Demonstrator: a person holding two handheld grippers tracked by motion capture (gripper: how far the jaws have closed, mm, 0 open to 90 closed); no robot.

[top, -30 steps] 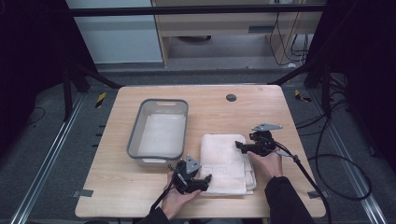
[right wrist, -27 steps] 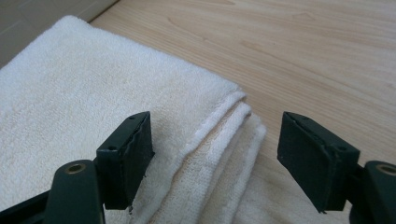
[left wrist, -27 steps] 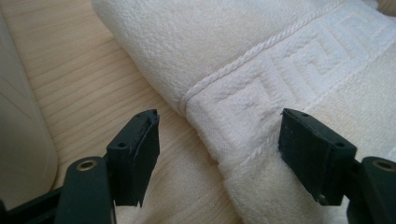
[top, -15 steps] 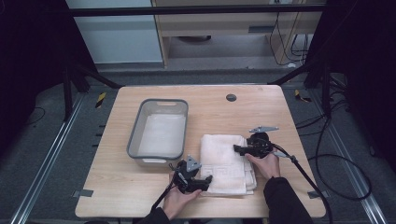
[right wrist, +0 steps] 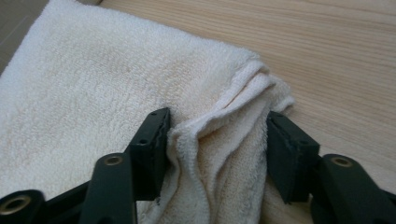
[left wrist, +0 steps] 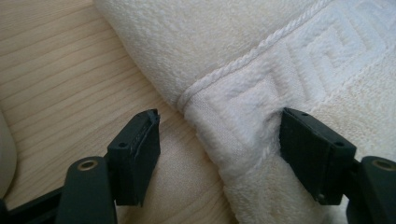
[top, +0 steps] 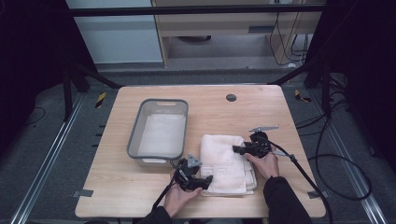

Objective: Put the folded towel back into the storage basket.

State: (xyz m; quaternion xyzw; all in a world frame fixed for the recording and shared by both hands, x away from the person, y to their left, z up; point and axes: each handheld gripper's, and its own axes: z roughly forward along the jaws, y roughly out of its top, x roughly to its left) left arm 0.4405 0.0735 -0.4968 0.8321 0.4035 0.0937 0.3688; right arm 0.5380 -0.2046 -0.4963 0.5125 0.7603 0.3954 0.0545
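Both my grippers are down on the folded towel [top: 226, 161], which lies flat toward the near edge of the tabletop [top: 289, 112], just right of the grey tub [top: 159, 128].

My left gripper [left wrist: 219, 140] is at the towel's near-left corner, jaws spread wide, straddling the woven border band; one jaw sits over bare wood beside the cloth, the other presses against the pile. Nothing pinched yet.

My right gripper [right wrist: 217, 135] is at the far-right side, jaws also apart, bracketing a bunched ridge of layered edges. Cloth touches both jaws, but I wouldn't call it clamped.

I read this as the grasping step: two corners lined up, closing not yet done. Next I need both pairs to close on all the layers together, low enough to catch the bottom ply, before any lift, perhaps toward the tub.
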